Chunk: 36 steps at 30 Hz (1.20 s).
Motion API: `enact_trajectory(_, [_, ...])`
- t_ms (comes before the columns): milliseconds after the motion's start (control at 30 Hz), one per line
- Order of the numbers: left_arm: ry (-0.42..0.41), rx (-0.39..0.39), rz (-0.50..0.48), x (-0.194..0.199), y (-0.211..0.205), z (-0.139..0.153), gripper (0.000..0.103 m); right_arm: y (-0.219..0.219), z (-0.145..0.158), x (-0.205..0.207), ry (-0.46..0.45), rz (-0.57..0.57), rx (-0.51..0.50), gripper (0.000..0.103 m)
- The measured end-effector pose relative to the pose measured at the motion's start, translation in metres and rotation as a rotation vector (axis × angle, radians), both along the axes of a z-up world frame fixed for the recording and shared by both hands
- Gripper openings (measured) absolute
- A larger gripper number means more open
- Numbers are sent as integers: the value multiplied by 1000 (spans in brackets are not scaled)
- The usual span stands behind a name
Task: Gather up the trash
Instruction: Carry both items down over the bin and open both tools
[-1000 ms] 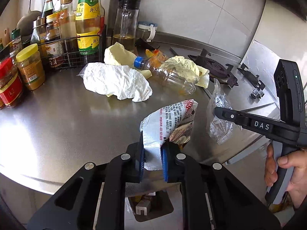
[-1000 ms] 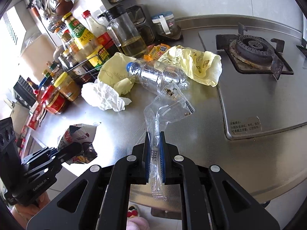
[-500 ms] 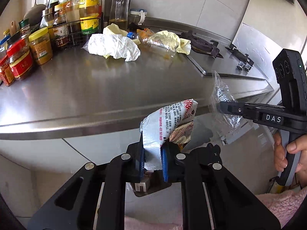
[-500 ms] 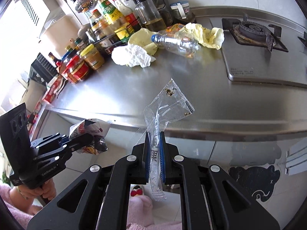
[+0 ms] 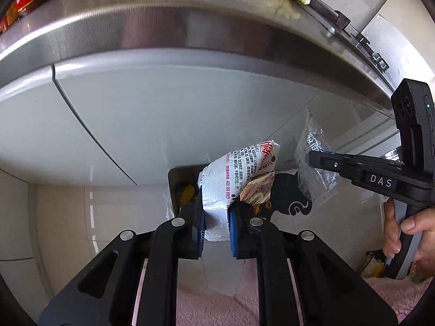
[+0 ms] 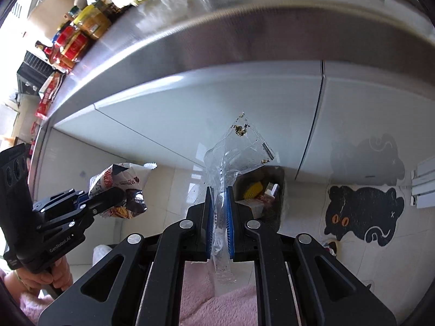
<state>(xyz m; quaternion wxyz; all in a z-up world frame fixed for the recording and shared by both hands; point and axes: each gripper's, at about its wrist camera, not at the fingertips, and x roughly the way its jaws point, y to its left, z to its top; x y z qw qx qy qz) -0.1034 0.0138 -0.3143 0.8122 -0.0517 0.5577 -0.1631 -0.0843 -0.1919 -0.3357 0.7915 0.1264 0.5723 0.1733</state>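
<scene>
Step in hand: carrying two pieces of trash down to the bin. Left gripper [image 5: 216, 226] is pinched on a printed snack wrapper [image 5: 239, 174]; right gripper [image 6: 218, 224] is pinched on a clear plastic bag [image 6: 233, 154] flecked with crumbs. Both items hang below the steel countertop [image 5: 190, 19] edge, in front of the cabinet doors, above the floor.

Trash bin [image 6: 272, 190] sits on the floor just past the right gripper's tips, already holding rubbish.

Wrapper: long axis runs up out of the jaws, leaning right. Bag: long axis likewise along the fingers, top corner away from the camera.

Next, by my judgement: bring each piece over the bin mouth, then spread the jaws. Light film may cling to the pads.
</scene>
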Motion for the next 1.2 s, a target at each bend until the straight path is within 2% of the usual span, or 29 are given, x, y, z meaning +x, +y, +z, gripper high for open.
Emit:
enact_trajectory(133, [66,13,27,2,-3,-49,13,-4,-51,6,83,-77,38,10])
enact_trajectory(300, [118,32,36,3,-12,-92,13,0,-94,12,132,-120,12,10])
enact_trajectory(633, [214,46,20,18,-31,-150,13,15,-131,29,180,-149,-12,10])
enact_trajectory(833, [246,59,14,28,-35,-172,15,18,-147,40,210,-152,-26,13])
enact_trajectory(933, [255,72,21,27,-33,-176,24,20,-153,43,230,-165,-13,13])
enact_trajectory(1100, [270,70,23,29,-30,-178,29,23,-160,47,255,-163,-5,14])
enact_trajectory(1167, [276,66,25,30,-30,-181,40,23,-161,48,266,-169,-2,14])
enact_trajectory(1200, [276,65,27,32,-28,-183,42,22,-162,49,270,-173,-1,14])
